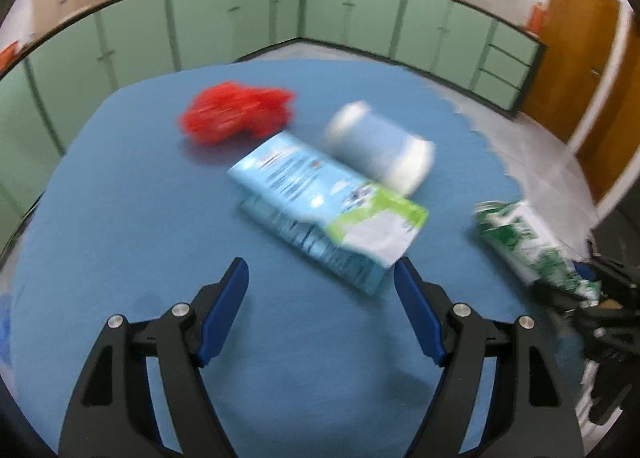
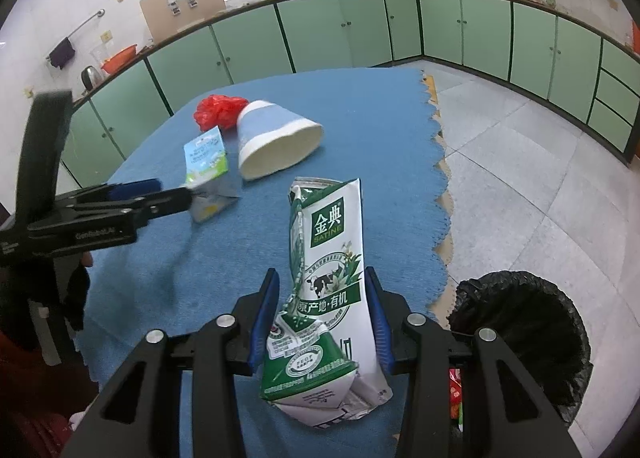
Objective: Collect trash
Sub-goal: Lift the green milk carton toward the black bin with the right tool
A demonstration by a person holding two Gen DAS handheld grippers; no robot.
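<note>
My right gripper (image 2: pixel 320 274) is shut on a crushed green-and-white milk carton (image 2: pixel 332 258), held upright above the table's near right edge; the same carton (image 1: pixel 528 242) shows at the right of the left wrist view. My left gripper (image 1: pixel 320 270) is open with nothing between its pads, just short of a flattened light-blue carton (image 1: pixel 320 202) whose corner lies near the right fingertip. From the right wrist view the left gripper (image 2: pixel 172 196) reaches in from the left at that light-blue carton (image 2: pixel 206 156). A blue-and-white paper cup (image 1: pixel 380 146) (image 2: pixel 276 138) lies on its side beside a crumpled red plastic bag (image 1: pixel 236 112) (image 2: pixel 218 108).
A blue cloth (image 2: pixel 380 118) covers the table, its frayed edge on the right. A bin lined with a black bag (image 2: pixel 520 330) stands on the tiled floor at the table's near right corner. Green cabinets (image 1: pixel 240 18) line the walls behind.
</note>
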